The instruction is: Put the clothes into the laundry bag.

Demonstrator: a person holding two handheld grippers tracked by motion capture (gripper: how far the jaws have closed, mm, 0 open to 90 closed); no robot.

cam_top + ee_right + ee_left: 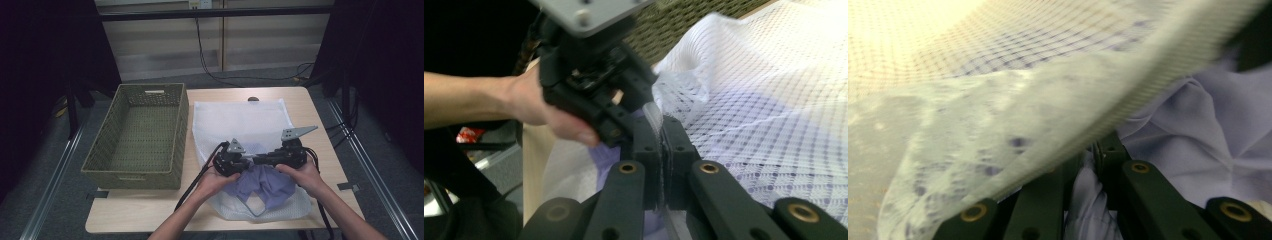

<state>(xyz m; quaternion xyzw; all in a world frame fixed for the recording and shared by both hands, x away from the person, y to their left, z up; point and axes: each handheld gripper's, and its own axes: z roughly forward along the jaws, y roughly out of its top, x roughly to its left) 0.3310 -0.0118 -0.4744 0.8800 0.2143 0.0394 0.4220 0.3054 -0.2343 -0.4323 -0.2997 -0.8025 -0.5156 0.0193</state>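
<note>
A white mesh laundry bag (pixel 240 120) lies flat on the wooden table (pixel 150 210), its opening toward the person. A lavender garment (pixel 267 182) sticks out of that opening, partly inside the bag. The two grippers meet nose to nose over the bag's mouth. My left gripper (pixel 251 162) is shut on the bag's hem (pixel 1148 95), with lavender cloth (pixel 1193 135) bunched right under its jaws. My right gripper (pixel 663 135) is shut on the same hem, a short white strip of which runs up to the left gripper (pixel 644 107).
A deep green wicker basket (pixel 182 130) stands beside the bag on the left half of the table, with nothing in it. Cables trail from both grippers toward the person. The person's forearms come in from the front edge.
</note>
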